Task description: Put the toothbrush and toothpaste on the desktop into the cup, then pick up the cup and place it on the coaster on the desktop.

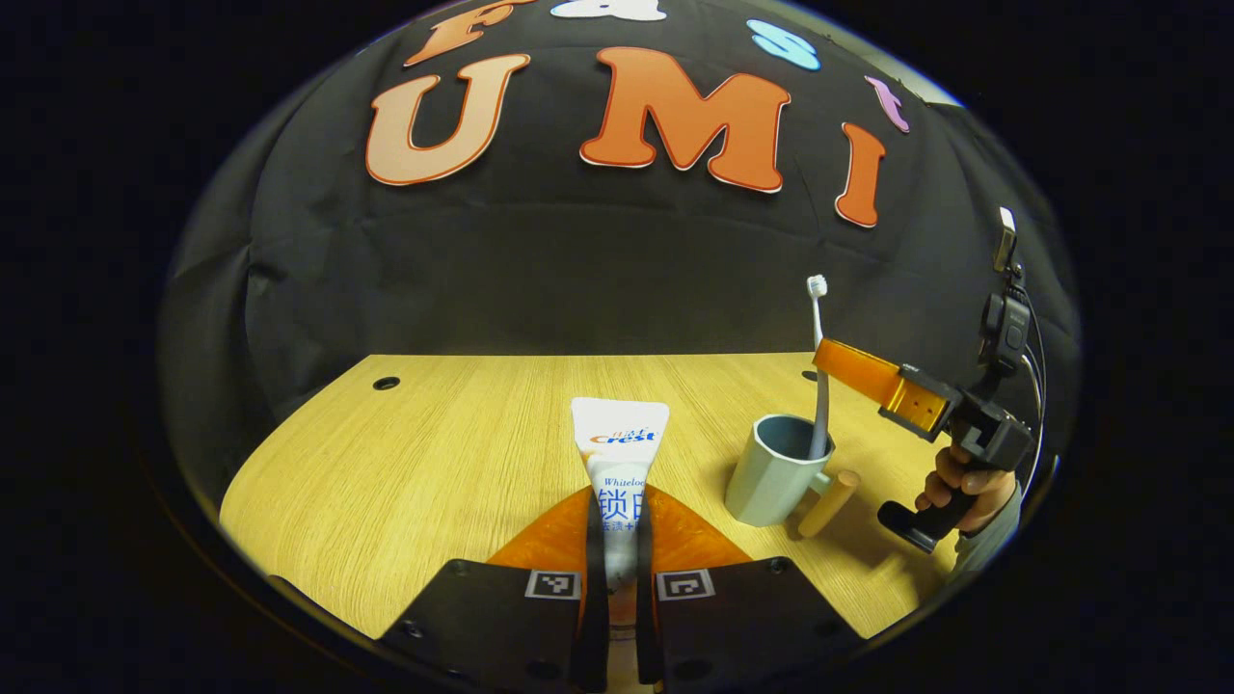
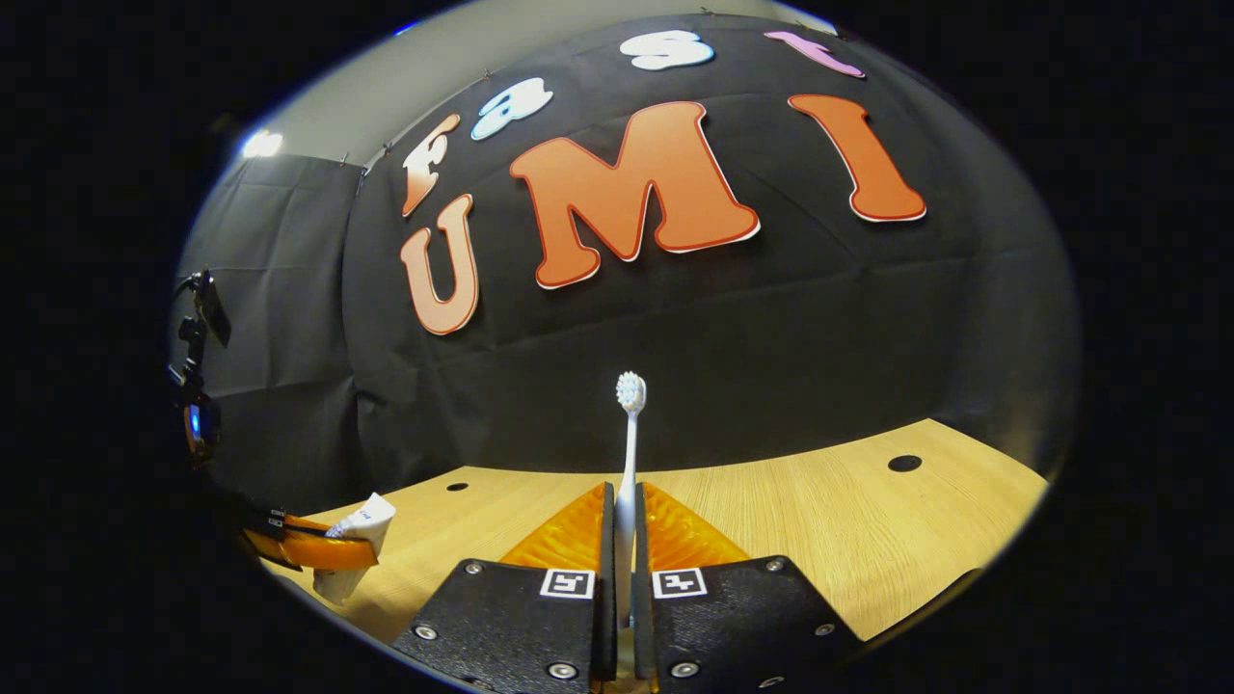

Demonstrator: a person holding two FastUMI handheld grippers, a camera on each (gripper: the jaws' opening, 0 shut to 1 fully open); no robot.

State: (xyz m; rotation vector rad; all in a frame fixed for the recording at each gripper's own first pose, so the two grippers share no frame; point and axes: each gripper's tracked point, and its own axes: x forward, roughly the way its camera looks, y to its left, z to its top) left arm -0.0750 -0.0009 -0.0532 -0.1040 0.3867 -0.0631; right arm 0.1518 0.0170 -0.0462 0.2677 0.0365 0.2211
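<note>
right gripper [image 1: 844, 371] clamps toothbrush [image 1: 819, 386] in cup [image 1: 776, 469] | left gripper [image 1: 617, 549] grips toothpaste [image 1: 617, 453] | we release the brush gently, keeping it upright

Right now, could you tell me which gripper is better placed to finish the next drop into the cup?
Right. The right gripper holds the toothbrush with its lower end already inside the cup; the left gripper holds the toothpaste short of it.

A: How many of each?
B: One white toothbrush [image 1: 818, 328], one white toothpaste tube [image 1: 617, 453], one pale blue-grey cup [image 1: 771, 469] with a wooden handle.
A: And the bench?
B: One light wooden bench [image 1: 434, 463], two round holes near its far edge. Two grippers.
</note>
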